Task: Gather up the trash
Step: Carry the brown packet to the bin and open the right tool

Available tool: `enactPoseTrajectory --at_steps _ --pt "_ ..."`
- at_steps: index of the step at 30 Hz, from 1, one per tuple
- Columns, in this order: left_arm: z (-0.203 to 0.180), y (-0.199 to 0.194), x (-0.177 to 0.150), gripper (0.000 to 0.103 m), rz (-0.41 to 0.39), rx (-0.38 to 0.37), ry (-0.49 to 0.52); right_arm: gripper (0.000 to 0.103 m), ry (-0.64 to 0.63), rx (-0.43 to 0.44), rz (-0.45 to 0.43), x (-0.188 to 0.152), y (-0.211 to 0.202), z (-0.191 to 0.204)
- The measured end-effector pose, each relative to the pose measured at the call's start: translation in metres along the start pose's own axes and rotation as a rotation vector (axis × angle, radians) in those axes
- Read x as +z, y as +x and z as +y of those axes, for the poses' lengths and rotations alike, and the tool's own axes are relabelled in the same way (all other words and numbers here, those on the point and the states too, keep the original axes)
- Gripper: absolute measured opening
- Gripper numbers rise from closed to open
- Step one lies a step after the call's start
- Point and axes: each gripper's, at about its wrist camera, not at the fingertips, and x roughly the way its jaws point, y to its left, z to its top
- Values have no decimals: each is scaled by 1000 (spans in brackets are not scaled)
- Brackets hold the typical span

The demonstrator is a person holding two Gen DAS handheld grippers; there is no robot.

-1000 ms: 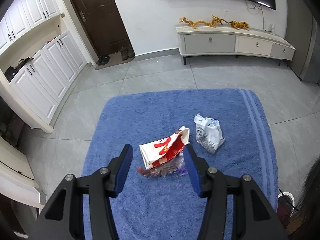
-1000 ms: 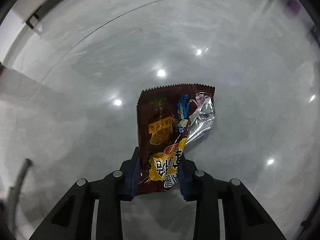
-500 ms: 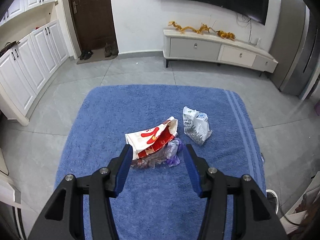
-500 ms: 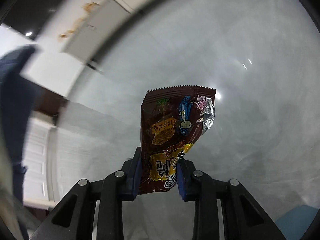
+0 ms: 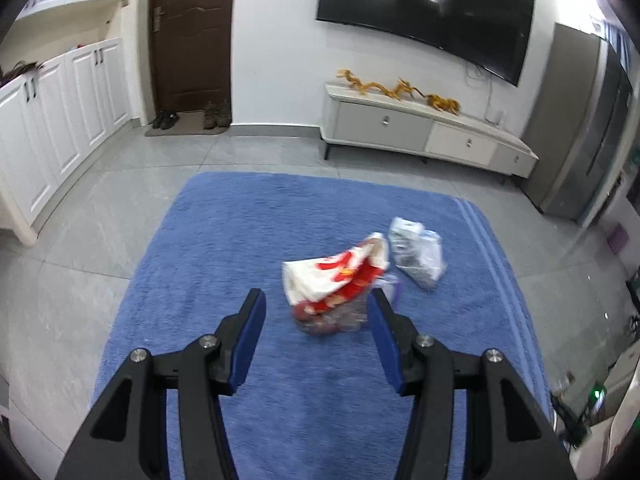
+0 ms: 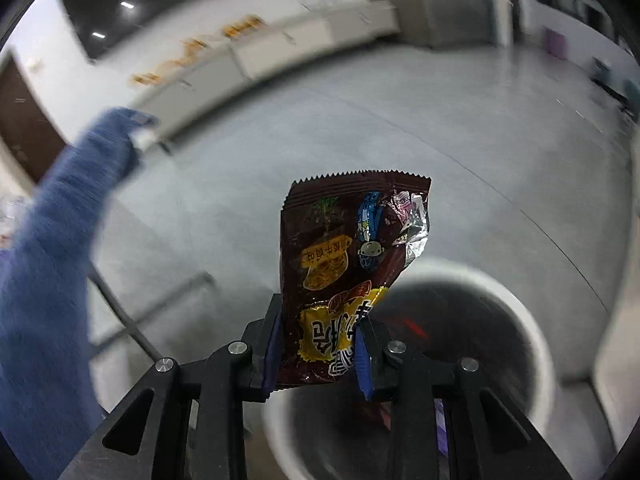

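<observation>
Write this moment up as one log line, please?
right gripper: shut on brown snack wrapper, above white bin | left gripper: open, over red-and-white wrapper on blue rug | silver wrapper: uncollected

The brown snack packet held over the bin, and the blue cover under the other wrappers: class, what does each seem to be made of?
Brown snack packet: probably printed plastic film with a foil lining; glossy, crinkled, zigzag-cut top edge, shiny silver inside at the torn corner. Blue cover: apparently terry-like fabric; matte, fuzzy pile, paler woven stripes along one edge.
</observation>
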Motion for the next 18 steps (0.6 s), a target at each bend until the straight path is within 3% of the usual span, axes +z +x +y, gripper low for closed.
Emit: enactPoseTrajectory --at_steps 5,6,7,10,14,18 --pt "29 8 -8 50 8 22 -31 41 25 -85 83 -19 -2 -20" --pt "33 10 -10 50 11 31 -27 52 25 -95 90 -21 -13 -26" --pt "35 12 -12 50 10 46 -26 56 34 -112 94 -21 -17 -27" --pt "41 17 -18 50 15 62 -21 65 48 -90 57 -14 -38 -21" --pt "46 22 -27 50 19 66 -16 69 8 -93 -8 -8 -86 -18" --pt "45 24 -35 50 24 52 -17 72 3 -107 -34 -1 -105 -12"
